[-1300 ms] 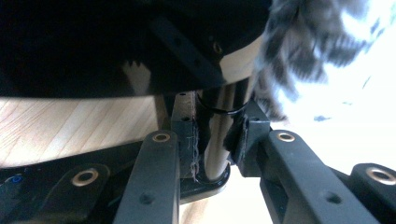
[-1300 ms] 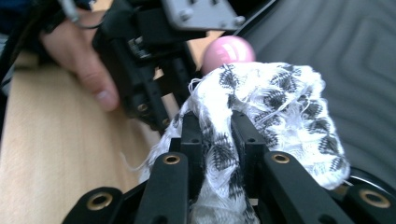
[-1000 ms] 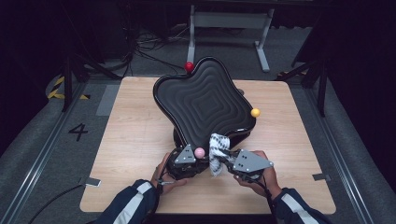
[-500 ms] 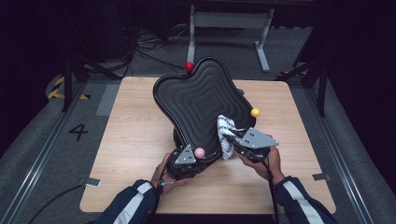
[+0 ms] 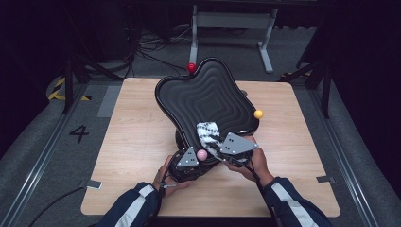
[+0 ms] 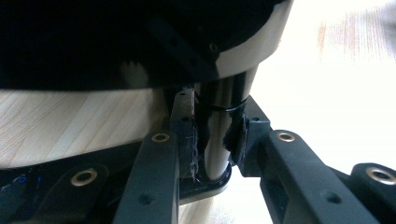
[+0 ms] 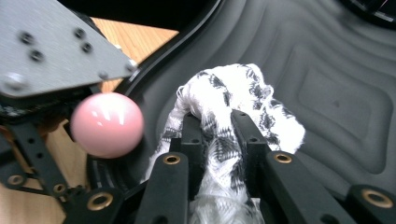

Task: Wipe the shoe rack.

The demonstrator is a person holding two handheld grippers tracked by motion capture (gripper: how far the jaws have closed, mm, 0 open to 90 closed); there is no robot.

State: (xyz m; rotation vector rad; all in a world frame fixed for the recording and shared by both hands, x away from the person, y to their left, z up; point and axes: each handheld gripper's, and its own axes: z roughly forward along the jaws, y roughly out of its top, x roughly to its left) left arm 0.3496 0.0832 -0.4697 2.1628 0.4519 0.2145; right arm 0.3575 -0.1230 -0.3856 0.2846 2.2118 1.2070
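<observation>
A black wavy-ribbed tray (image 5: 208, 99) stands tilted on the wooden table (image 5: 137, 127). At its rim sit a red ball (image 5: 191, 67), a yellow ball (image 5: 258, 114) and a pink ball (image 5: 202, 154). My right gripper (image 7: 219, 135) is shut on a white cloth with black pattern (image 7: 243, 93), which rests on the tray's near part (image 7: 327, 93); the cloth (image 5: 207, 132) bunches ahead of that gripper (image 5: 218, 145). My left gripper (image 6: 212, 140) is shut on a black post (image 6: 219, 126) under the tray, below the pink ball (image 7: 107, 123). From above, that left gripper (image 5: 189, 158) lies at the tray's near corner.
A pale wooden part (image 6: 70, 126) runs beside the post under the tray. The left gripper's grey plate (image 7: 51, 51) sits close to the right gripper's left. A metal stand (image 5: 231, 19) is beyond the table. Bare tabletop lies left and right of the tray.
My right gripper has carried the cloth away from the table's near edge, up onto the tray's ribbed surface. The left gripper has kept still on the post.
</observation>
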